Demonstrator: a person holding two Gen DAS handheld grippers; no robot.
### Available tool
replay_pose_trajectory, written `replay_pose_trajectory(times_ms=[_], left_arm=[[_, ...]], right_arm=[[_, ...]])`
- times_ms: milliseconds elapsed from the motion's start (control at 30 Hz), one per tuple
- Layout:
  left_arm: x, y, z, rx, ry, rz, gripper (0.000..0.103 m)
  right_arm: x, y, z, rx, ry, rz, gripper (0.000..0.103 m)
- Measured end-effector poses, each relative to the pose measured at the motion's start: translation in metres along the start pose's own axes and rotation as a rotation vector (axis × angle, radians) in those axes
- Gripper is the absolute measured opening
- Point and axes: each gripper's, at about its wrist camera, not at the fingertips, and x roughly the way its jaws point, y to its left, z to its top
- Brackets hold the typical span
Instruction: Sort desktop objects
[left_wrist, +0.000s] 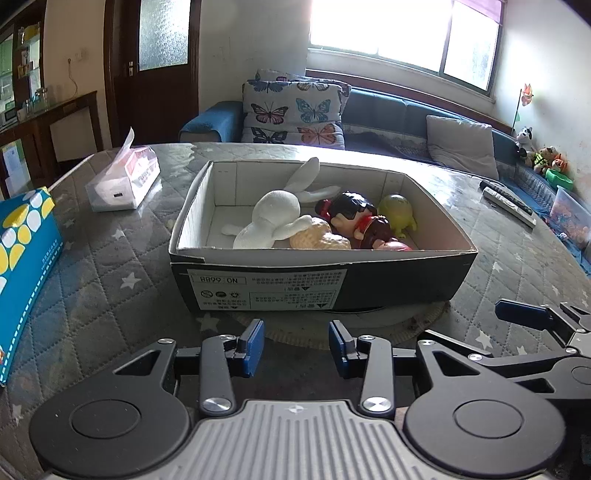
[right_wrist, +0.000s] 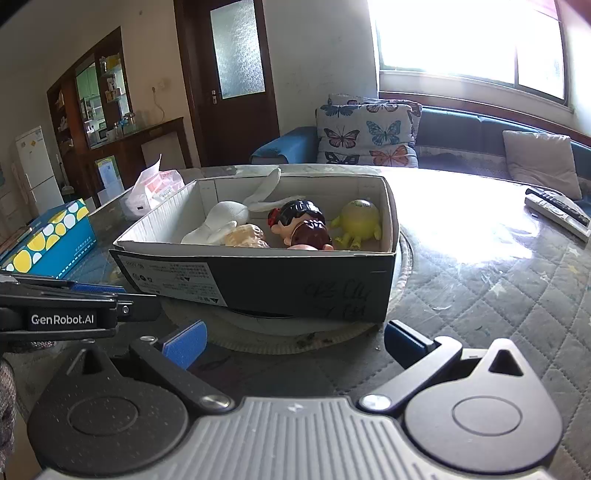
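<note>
A black cardboard box (left_wrist: 321, 280) (right_wrist: 295, 280) with a white inside sits on the quilted table. In it lie a white plush rabbit (left_wrist: 275, 218) (right_wrist: 225, 221), a beige toy (left_wrist: 319, 238) (right_wrist: 245, 236), a dark-haired doll in red (left_wrist: 360, 219) (right_wrist: 301, 223) and a yellow-green figure (left_wrist: 397, 214) (right_wrist: 360, 221). My left gripper (left_wrist: 296, 347) is open and empty just in front of the box. My right gripper (right_wrist: 295, 345) is open wide and empty, also in front of the box; it shows at the right edge of the left wrist view (left_wrist: 535, 321).
A blue tissue box with yellow and white dots (left_wrist: 22, 251) (right_wrist: 51, 240) stands left. A soft tissue pack (left_wrist: 125, 181) (right_wrist: 155, 188) lies behind it. Remote controls (left_wrist: 508, 201) (right_wrist: 557, 214) lie at the right. A sofa with butterfly cushions (left_wrist: 291, 110) is behind the table.
</note>
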Motion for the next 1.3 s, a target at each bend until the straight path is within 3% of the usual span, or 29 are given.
replay_pose_trajectory(times_ms=[1300], left_arm=[[0.024, 0.002, -0.001, 0.043, 0.025, 0.068, 0.041]], right_arm=[[0.031, 0.004, 0.000, 0.019, 0.080, -0.004, 0.103]])
